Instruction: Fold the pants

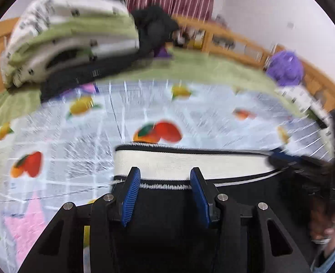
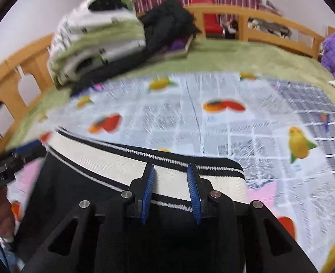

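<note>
Black pants (image 1: 247,193) with a wide white waistband (image 1: 224,163) hang stretched between both grippers over a fruit-print sheet. My left gripper (image 1: 165,177) holds the band near its left end, its blue pads partly apart with the band spanning the gap. My right gripper (image 2: 170,175) holds the waistband (image 2: 99,159) near its right end, its jaws narrower. The black cloth (image 2: 76,193) drops away below them. Each gripper also shows in the other's view: the right gripper (image 1: 281,157) at the band's far right, the left gripper (image 2: 24,152) at its far left. The pants look sharp while the bed is blurred.
The fruit-print sheet (image 1: 144,104) lies on a green blanket (image 1: 190,68). Stacked folded bedding (image 1: 71,36) and dark clothes (image 1: 156,29) sit at the back left. A purple plush toy (image 1: 285,68) is at the right, a wooden bed rail (image 2: 258,18) behind. A person's head (image 1: 326,227) is at bottom right.
</note>
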The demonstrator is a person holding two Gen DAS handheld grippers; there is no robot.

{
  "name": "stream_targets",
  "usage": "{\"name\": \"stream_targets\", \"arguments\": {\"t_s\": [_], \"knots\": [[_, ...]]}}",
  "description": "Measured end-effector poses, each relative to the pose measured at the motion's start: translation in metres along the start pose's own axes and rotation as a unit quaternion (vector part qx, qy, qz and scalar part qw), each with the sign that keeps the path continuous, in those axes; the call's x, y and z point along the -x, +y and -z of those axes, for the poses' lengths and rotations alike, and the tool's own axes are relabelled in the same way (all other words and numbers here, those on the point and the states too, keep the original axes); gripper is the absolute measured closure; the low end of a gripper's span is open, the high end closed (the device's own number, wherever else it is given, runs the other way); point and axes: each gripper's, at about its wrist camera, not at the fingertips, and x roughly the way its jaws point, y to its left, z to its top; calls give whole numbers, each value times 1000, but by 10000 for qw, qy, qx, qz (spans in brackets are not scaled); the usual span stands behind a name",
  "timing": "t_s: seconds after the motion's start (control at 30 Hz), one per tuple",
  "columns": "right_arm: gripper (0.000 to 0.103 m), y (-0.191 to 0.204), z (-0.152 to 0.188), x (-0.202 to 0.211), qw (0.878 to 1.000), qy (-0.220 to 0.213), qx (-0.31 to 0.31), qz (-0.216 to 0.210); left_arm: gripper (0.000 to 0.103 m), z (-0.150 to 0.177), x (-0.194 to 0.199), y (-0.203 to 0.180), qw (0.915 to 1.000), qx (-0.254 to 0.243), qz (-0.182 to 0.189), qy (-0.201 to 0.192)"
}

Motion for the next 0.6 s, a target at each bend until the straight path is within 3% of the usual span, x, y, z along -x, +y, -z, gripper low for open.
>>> {"name": "stream_targets", "arguments": {"t_s": [0.17,0.3,0.6], "knots": [[74,-9,-5,-7,9996,73,-151,-216,60,2,-11,-8,9996,-175,-171,-163],[74,-11,-2,-7,9992,24,-224,-315,60,4,-11,4,9997,71,142,-168],[74,-10,1,-2,9991,-116,-218,-342,60,4,-13,-1,9998,-70,25,-189]]}}
